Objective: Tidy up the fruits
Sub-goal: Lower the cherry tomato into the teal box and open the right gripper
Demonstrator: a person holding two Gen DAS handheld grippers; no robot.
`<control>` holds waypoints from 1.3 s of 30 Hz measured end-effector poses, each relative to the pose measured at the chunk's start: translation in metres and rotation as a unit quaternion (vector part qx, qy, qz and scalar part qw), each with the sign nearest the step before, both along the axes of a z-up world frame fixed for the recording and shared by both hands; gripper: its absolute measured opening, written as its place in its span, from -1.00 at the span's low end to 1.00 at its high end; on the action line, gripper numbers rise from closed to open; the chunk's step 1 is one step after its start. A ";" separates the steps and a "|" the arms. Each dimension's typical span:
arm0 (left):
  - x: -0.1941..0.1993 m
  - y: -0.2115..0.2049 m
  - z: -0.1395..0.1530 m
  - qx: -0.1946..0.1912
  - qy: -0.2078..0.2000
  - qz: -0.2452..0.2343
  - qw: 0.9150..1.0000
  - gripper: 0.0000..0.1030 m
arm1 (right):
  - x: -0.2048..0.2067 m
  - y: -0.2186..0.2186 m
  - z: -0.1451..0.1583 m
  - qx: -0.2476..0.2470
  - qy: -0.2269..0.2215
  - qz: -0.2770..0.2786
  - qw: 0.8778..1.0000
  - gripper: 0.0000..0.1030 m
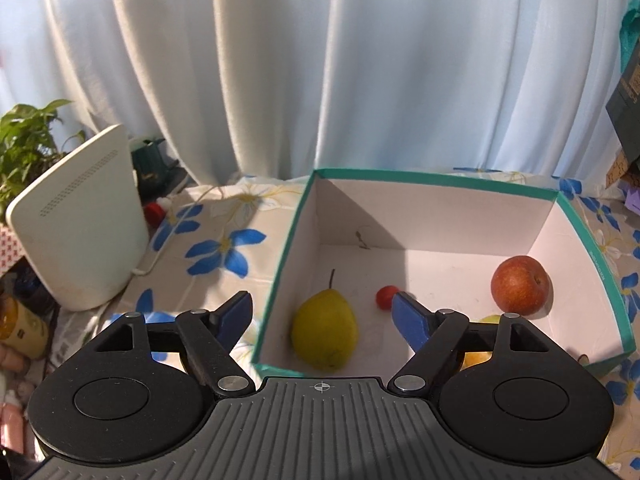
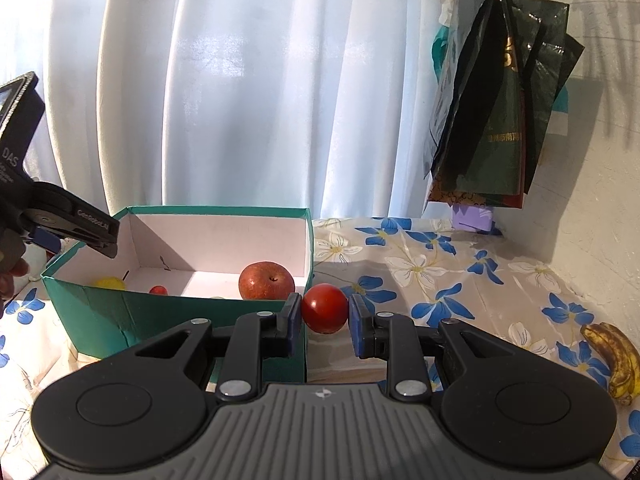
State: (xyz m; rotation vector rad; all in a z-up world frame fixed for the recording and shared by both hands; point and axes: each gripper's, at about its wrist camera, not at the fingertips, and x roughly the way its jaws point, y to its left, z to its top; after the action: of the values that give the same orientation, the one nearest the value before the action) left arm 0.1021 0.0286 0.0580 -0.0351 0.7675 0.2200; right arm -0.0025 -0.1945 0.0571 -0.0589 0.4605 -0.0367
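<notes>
A teal box (image 1: 592,248) with a white inside holds a yellow-green pear (image 1: 324,330), a small red fruit (image 1: 386,297), a red apple (image 1: 520,285) and a yellow fruit half hidden behind my finger. My left gripper (image 1: 322,312) is open and empty above the box's near left corner. In the right wrist view, my right gripper (image 2: 325,322) holds a red tomato (image 2: 324,308) between its blue pads, just right of the box (image 2: 100,312). The apple (image 2: 266,281) and pear (image 2: 108,283) show inside. The left gripper (image 2: 80,232) hovers over the box's left rim.
A browned banana bunch (image 2: 616,360) lies at the right on the floral tablecloth (image 2: 440,280). A white device (image 1: 80,224) and a plant (image 1: 28,140) stand at the left. Dark bags (image 2: 500,100) hang on the right wall. Curtains hang behind.
</notes>
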 end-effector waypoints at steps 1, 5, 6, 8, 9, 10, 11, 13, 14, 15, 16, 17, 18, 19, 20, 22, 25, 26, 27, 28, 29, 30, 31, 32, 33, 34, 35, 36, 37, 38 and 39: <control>-0.007 0.005 0.001 -0.001 -0.002 0.008 1.000 0.61 | 0.001 0.001 0.001 -0.001 -0.003 0.003 1.000 -0.53; -0.033 0.021 0.001 0.008 -0.006 0.037 0.999 0.67 | 0.009 0.004 0.003 -0.008 -0.007 0.013 1.000 -0.53; -0.038 0.024 0.001 0.005 -0.005 0.042 0.999 0.70 | 0.012 0.005 0.003 -0.010 -0.007 0.015 1.000 -0.53; -0.047 0.027 0.000 -0.002 0.000 0.048 0.999 0.71 | 0.018 0.008 0.004 -0.012 -0.010 0.023 1.000 -0.53; -0.049 0.029 -0.001 -0.003 0.003 0.051 0.999 0.71 | 0.021 0.009 0.004 -0.014 -0.011 0.026 1.000 -0.53; -0.051 0.030 -0.003 -0.005 0.008 0.053 0.999 0.71 | 0.024 0.012 0.004 -0.015 -0.012 0.030 0.999 -0.53; -0.052 0.032 -0.004 -0.007 0.011 0.055 0.998 0.71 | 0.027 0.014 0.004 -0.016 -0.013 0.033 0.999 -0.53; -0.055 0.033 -0.005 -0.011 0.013 0.058 0.998 0.71 | 0.034 0.018 0.004 -0.016 -0.012 0.041 0.999 -0.53; -0.057 0.033 -0.004 -0.013 0.011 0.058 0.998 0.71 | 0.038 0.020 0.003 -0.017 -0.011 0.044 0.999 -0.53; -0.059 0.033 -0.004 -0.012 0.009 0.059 0.998 0.71 | 0.041 0.022 0.001 -0.020 -0.010 0.047 0.999 -0.53; -0.062 0.034 -0.003 -0.010 0.008 0.060 0.998 0.71 | 0.046 0.024 -0.001 -0.023 -0.008 0.049 0.999 -0.53; -0.062 0.035 -0.004 -0.010 0.008 0.061 0.998 0.71 | 0.050 0.025 -0.003 -0.024 -0.006 0.049 0.998 -0.53; -0.064 0.036 -0.003 -0.009 0.008 0.061 0.998 0.71 | 0.054 0.026 -0.004 -0.025 -0.002 0.049 0.998 -0.53; -0.064 0.038 -0.004 -0.009 0.009 0.063 0.998 0.71 | 0.057 0.026 -0.005 -0.024 0.000 0.051 0.998 -0.53; -0.065 0.039 -0.004 -0.009 0.010 0.065 0.998 0.71 | 0.059 0.027 -0.007 -0.023 0.001 0.052 0.998 -0.53; -0.066 0.041 -0.006 -0.008 0.012 0.069 0.998 0.71 | 0.064 0.028 -0.009 -0.024 0.004 0.054 0.998 -0.53; -0.064 0.043 -0.009 -0.006 0.019 0.074 0.997 0.71 | 0.069 0.029 -0.013 -0.021 0.012 0.059 0.998 -0.53; -0.064 0.044 -0.009 -0.006 0.021 0.075 0.997 0.71 | 0.070 0.030 -0.015 -0.021 0.014 0.061 0.998 -0.53; -0.063 0.043 -0.009 -0.006 0.021 0.075 0.997 0.71 | 0.072 0.030 -0.017 -0.021 0.017 0.062 0.998 -0.53; -0.062 0.043 -0.010 -0.006 0.022 0.075 0.997 0.71 | 0.073 0.030 -0.018 -0.021 0.020 0.062 0.998 -0.53; -0.061 0.043 -0.010 -0.006 0.023 0.074 0.997 0.71 | 0.073 0.031 -0.019 -0.020 0.023 0.064 0.998 -0.53; -0.059 0.042 -0.011 -0.006 0.024 0.073 0.997 0.71 | 0.074 0.031 -0.020 -0.019 0.025 0.064 0.997 -0.53; -0.058 0.042 -0.011 -0.005 0.027 0.072 0.997 0.71 | 0.075 0.030 -0.021 -0.019 0.028 0.065 0.997 -0.53; -0.057 0.041 -0.012 -0.005 0.029 0.070 0.997 0.71 | 0.077 0.030 -0.023 -0.018 0.030 0.064 0.997 -0.53; -0.056 0.040 -0.013 -0.004 0.030 0.067 0.997 0.71 | 0.078 0.029 -0.024 -0.017 0.032 0.063 0.997 -0.53; -0.054 0.038 -0.014 -0.003 0.033 0.065 0.997 0.71 | 0.079 0.029 -0.025 -0.016 0.035 0.063 0.997 -0.53; -0.053 0.037 -0.015 -0.002 0.035 0.063 0.997 0.71 | 0.080 0.029 -0.026 -0.015 0.037 0.062 0.997 -0.53; -0.052 0.036 -0.015 -0.001 0.037 0.060 0.998 0.71 | 0.081 0.028 -0.027 -0.015 0.040 0.062 0.997 -0.53; -0.052 0.035 -0.016 -0.001 0.038 0.058 0.998 0.71 | 0.081 0.028 -0.027 -0.015 0.042 0.063 0.997 -0.53; -0.051 0.034 -0.017 0.000 0.039 0.057 0.998 0.71 | 0.082 0.027 -0.029 -0.015 0.044 0.063 0.997 -0.53; -0.050 0.034 -0.017 0.001 0.040 0.056 0.998 0.72 | 0.082 0.027 -0.029 -0.015 0.043 0.062 0.997 -0.53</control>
State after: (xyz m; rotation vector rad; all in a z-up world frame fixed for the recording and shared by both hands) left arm 0.0522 0.0622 0.0408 -0.0678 0.8462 0.3294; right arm 0.0799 -0.1679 0.0284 -0.1186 0.5409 0.0816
